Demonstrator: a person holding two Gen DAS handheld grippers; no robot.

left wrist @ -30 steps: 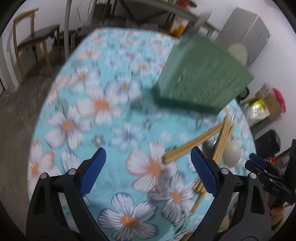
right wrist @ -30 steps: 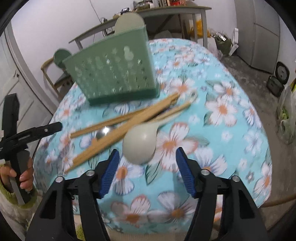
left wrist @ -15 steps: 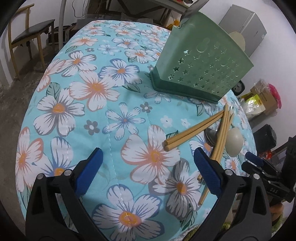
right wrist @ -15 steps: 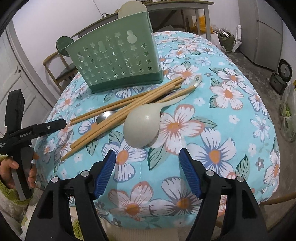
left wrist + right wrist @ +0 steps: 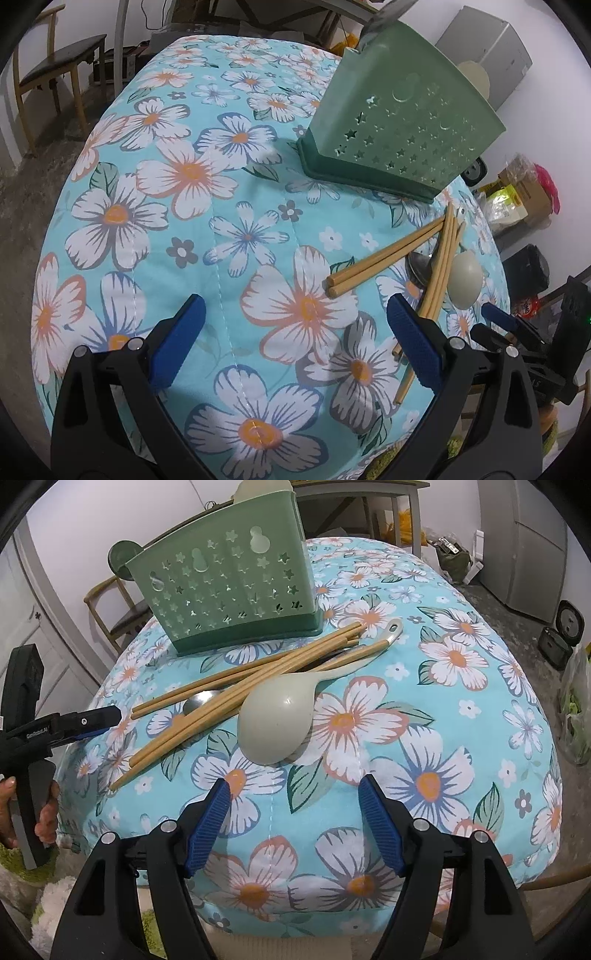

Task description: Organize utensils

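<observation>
spoon [image 5: 275, 722]: bowl just ahead of right tongs [image 5: 293, 823], handle running away toward caddy [image 5: 229, 590]
right tongs: spread, just been widening, empty
left tongs [image 5: 291, 341]: spread wide, empty, farther off

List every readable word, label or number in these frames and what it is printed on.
"GenRobot.AI": white print on the arm of the left gripper, seen in the right wrist view.
White marks on the right gripper, seen in the left wrist view: too small to read.
Green basket, spoon, chopsticks, tablecloth: no text.
</observation>
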